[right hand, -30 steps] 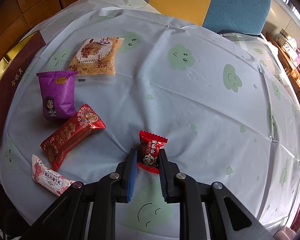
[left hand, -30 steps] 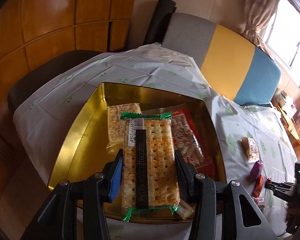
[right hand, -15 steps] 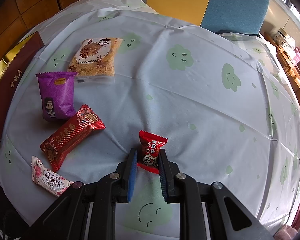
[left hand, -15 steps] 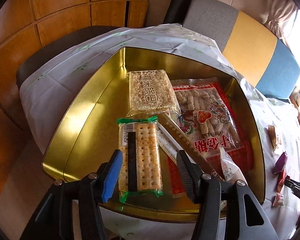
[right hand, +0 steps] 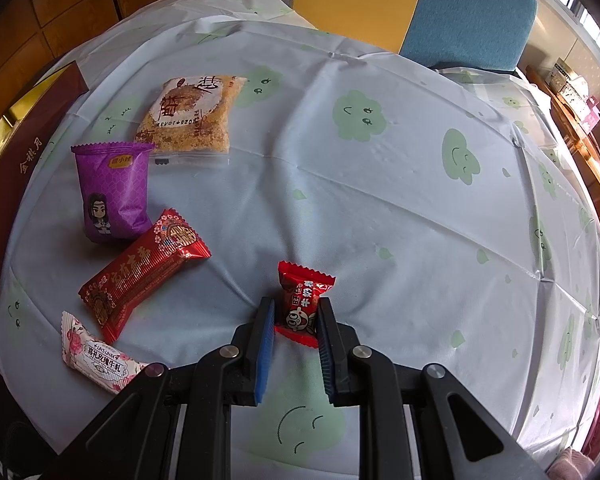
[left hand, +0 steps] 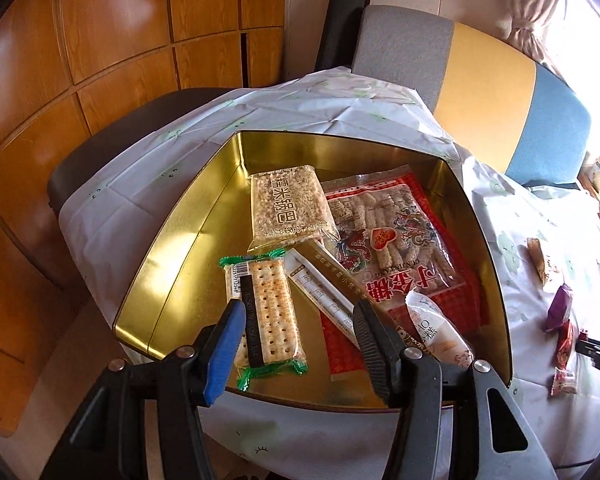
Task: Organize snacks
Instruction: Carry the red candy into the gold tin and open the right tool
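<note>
A gold tin [left hand: 172, 248] sits on the table's left end. In it lie a green-edged cracker packet [left hand: 272, 312], a rice-cake packet [left hand: 288, 208], a big red bag [left hand: 392, 236], a long gold box [left hand: 332, 276] and a white packet [left hand: 436, 332]. My left gripper [left hand: 298, 312] hangs open over the tin's near edge, and its pads are clear of the cracker packet. My right gripper [right hand: 296, 306] points down at the tablecloth, shut on a small red candy [right hand: 304, 300] that rests on the cloth.
Left of the right gripper lie a purple packet [right hand: 114, 192], a long red packet [right hand: 140, 272], a pink-and-white candy [right hand: 96, 354] and a crumbly cake packet [right hand: 192, 112]. A brown lid [right hand: 16, 168] borders the far left. Chairs [left hand: 480, 72] stand behind the table.
The left gripper opened and let go of the cracker packet, which now lies in the tin, then drew back a little. The right gripper and its candy have not moved.
</note>
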